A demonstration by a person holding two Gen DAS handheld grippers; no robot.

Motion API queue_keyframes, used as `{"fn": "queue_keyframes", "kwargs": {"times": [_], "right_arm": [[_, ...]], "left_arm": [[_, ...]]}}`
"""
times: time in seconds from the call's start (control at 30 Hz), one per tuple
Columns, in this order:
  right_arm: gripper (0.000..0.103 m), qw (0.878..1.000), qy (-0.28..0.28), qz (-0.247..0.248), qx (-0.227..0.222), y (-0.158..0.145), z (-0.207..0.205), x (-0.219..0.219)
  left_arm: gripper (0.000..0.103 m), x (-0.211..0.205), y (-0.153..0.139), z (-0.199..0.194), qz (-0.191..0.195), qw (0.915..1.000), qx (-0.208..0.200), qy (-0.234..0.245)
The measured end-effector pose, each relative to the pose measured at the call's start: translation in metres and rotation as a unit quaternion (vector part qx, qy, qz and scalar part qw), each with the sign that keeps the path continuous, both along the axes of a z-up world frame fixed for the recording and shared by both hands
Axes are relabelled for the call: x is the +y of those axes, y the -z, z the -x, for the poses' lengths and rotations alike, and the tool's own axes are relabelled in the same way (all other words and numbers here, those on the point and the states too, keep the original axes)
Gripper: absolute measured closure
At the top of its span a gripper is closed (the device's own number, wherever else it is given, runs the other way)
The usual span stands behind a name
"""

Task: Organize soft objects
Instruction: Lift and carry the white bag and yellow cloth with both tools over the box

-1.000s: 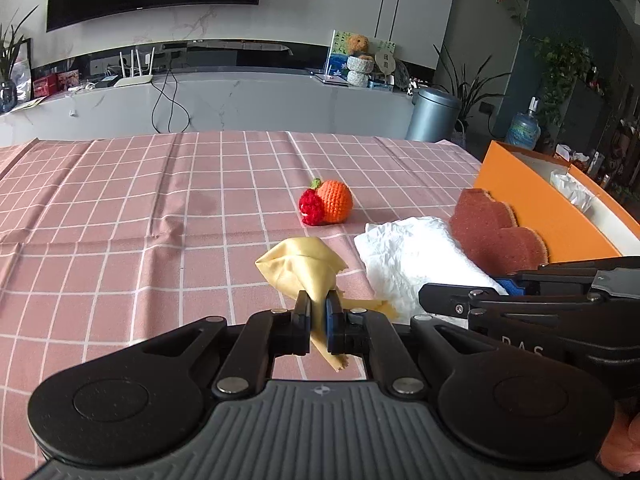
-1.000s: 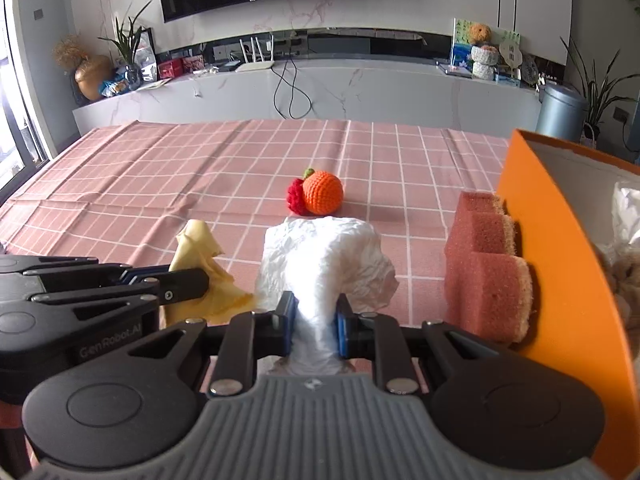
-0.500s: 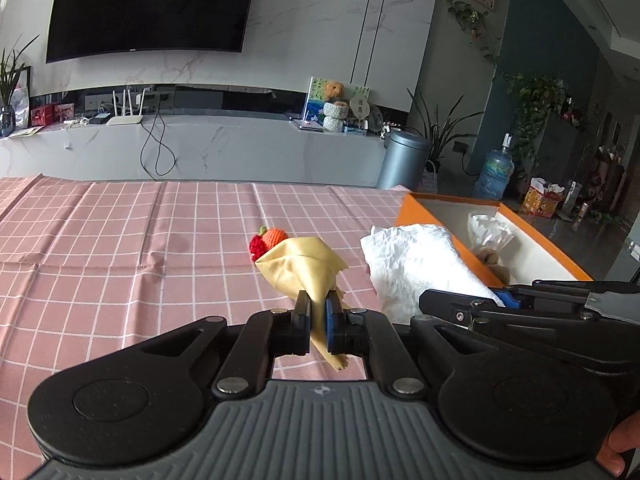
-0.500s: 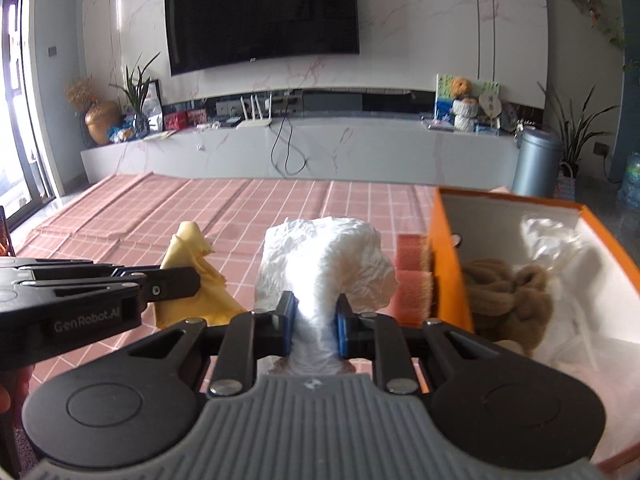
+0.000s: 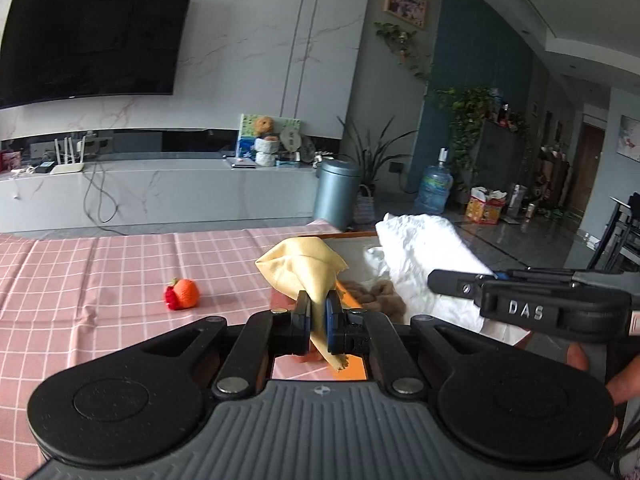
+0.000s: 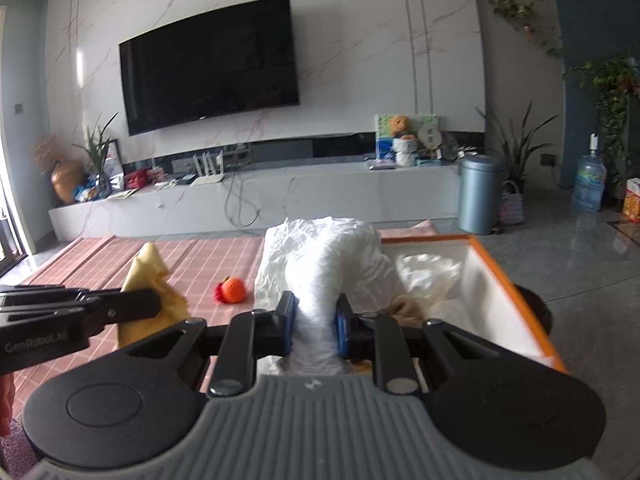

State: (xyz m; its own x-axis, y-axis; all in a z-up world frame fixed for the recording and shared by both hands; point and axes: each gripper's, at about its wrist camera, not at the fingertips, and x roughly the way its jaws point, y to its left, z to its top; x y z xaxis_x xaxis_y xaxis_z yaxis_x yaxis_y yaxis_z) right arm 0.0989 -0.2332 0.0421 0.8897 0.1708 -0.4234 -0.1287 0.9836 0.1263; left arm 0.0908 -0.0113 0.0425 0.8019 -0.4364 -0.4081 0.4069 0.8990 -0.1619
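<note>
My left gripper [image 5: 318,314] is clamped on a yellow cloth [image 5: 306,266], whose bunched top stands up above the blue pads while a frayed tail hangs out below them. My right gripper [image 6: 313,322] is pinched narrow around a crumpled white cloth [image 6: 324,256], which billows up and forward over the near end of the orange box [image 6: 516,292]. Both cloths are held up in the air, clear of the tabletop [image 5: 100,280] with its pink checked cover. The yellow cloth sits just beside the left wall of the box (seen from the right wrist, it is to the left of the white one, with my left gripper's arm crossing in front of it).

Inside the box lie a brown fuzzy thing [image 5: 380,294] and a clear plastic bag [image 6: 428,272] against the white lining. A small crocheted orange [image 5: 186,292] with a red piece touching its left side rests on the tabletop, well apart from the box.
</note>
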Motion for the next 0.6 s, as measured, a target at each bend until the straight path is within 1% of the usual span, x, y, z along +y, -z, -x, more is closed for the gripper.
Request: {"fn": "queue_keyframes", "kwargs": {"times": [0.1, 0.23, 0.33, 0.43, 0.6], "right_arm": [[0.084, 1.0, 0.02, 0.018, -0.012, -0.009, 0.004, -0.022], [0.084, 0.998, 0.046, 0.034, -0.01, -0.016, 0.005, -0.054], [0.084, 0.998, 0.057, 0.026, 0.012, -0.014, 0.0, -0.077], [0.084, 0.997, 0.053, 0.022, 0.043, -0.007, -0.01, -0.092], [0.084, 0.995, 0.028, 0.027, 0.095, 0.013, -0.035, -0.1]], "left_arm": [[0.096, -0.01, -0.003, -0.004, 0.006, 0.9998, -0.001, 0.019], [0.096, -0.031, -0.005, -0.012, -0.007, 0.9987, -0.003, 0.051], [0.096, -0.052, -0.006, -0.019, -0.019, 0.9965, 0.001, 0.082], [0.096, -0.075, -0.002, -0.029, -0.04, 0.9928, 0.012, 0.112], [0.096, -0.109, 0.015, -0.046, -0.093, 0.9818, 0.041, 0.16]]}}
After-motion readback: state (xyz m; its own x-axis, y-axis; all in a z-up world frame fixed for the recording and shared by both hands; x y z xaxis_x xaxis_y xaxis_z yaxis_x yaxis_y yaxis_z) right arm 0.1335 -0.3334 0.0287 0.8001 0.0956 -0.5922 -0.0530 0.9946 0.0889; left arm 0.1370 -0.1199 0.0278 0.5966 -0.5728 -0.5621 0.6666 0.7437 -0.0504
